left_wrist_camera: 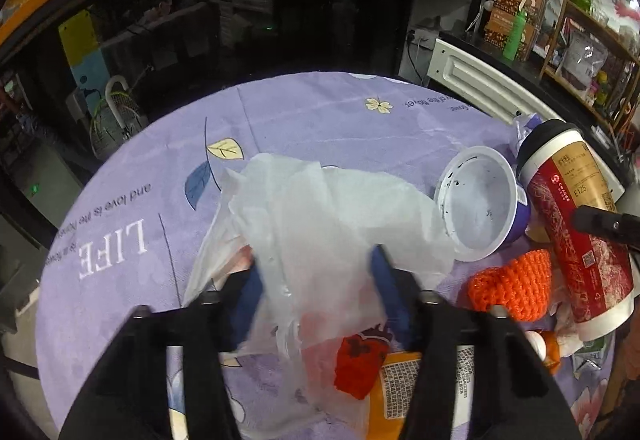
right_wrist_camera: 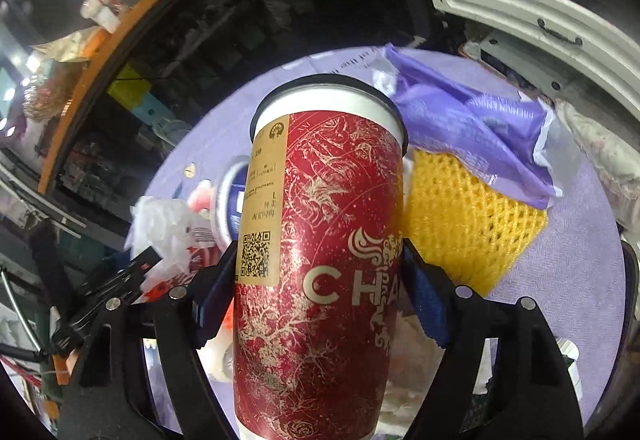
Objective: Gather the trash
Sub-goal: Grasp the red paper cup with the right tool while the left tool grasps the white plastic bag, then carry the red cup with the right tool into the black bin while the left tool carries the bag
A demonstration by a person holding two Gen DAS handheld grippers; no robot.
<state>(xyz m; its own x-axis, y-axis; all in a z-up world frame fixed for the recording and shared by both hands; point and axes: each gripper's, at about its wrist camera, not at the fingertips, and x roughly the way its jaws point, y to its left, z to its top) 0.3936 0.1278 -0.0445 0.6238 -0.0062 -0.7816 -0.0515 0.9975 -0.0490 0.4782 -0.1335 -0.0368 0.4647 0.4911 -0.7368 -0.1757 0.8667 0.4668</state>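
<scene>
1. The left gripper has its blue pads pinched on a thin white plastic bag, which sits crumpled in the middle of the left wrist view. The bag is see-through enough that red shapes show through its lower folds.
2. The right gripper clasps a tall paper cup around its middle; both pads press against the cup's sides. The cup fills the centre of the right wrist view.
3. The cup is red with pale gold drawings, a white band near the top, a black lid, and a tan label with a printed code down its left side.
4. In the left wrist view the same cup stands at the right edge, tilted, with the tip of the right gripper reaching in beside it.
5. A white tub with a blue outside lies on its side just right of the bag, its mouth facing the camera.
6. An orange knitted piece lies below the tub.
7. A yellow foam net lies right of the cup, with a purple wrapper over its top.
8. Everything rests on a lilac tablecloth printed with leaves and words.
</scene>
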